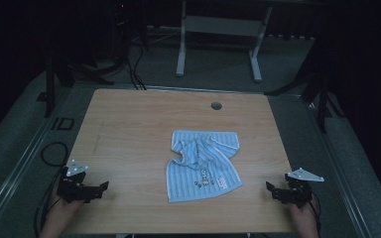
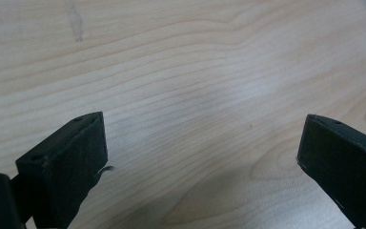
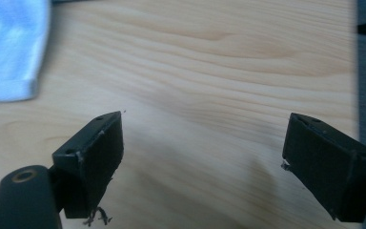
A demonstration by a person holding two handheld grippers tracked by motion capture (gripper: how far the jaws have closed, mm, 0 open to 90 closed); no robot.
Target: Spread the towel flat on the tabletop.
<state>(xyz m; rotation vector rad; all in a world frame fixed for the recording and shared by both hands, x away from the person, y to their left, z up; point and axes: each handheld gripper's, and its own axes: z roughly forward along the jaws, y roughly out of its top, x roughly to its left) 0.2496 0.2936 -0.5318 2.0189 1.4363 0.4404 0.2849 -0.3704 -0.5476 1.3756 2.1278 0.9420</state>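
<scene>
A pale wooden table (image 1: pixel 129 129) with a fine wavy grain and rounded corners is seen from above; a small round hole (image 1: pixel 216 105) is cut near its far edge. A light blue cloth (image 1: pixel 203 166) is spread near the middle of the table, a little to the right. It is soft, woven with narrow stripes and roughly rectangular; its upper left part is bunched into loose folds, while the lower part is laid flat and carries a few small dark printed marks. In the right gripper view a hemmed corner of the cloth (image 3: pixel 9 52) is seen at the upper left, well apart from the jaws.

The left gripper (image 1: pixel 101 187) is held low over the near left corner of the table by a hand (image 1: pixel 62 218), its blocky black jaws pointed toward the centre. In the left gripper view the jaws are spread wide, with bare wood between them and nothing held.

The right gripper (image 1: pixel 270 189) is held by a hand (image 1: pixel 305 220) at the near right edge and is pointed inward toward the cloth. Its matte black jaws are likewise set wide apart over bare wood, and nothing is gripped. A grey three-cornered plate (image 1: pixel 305 175) is carried on top of it.
</scene>
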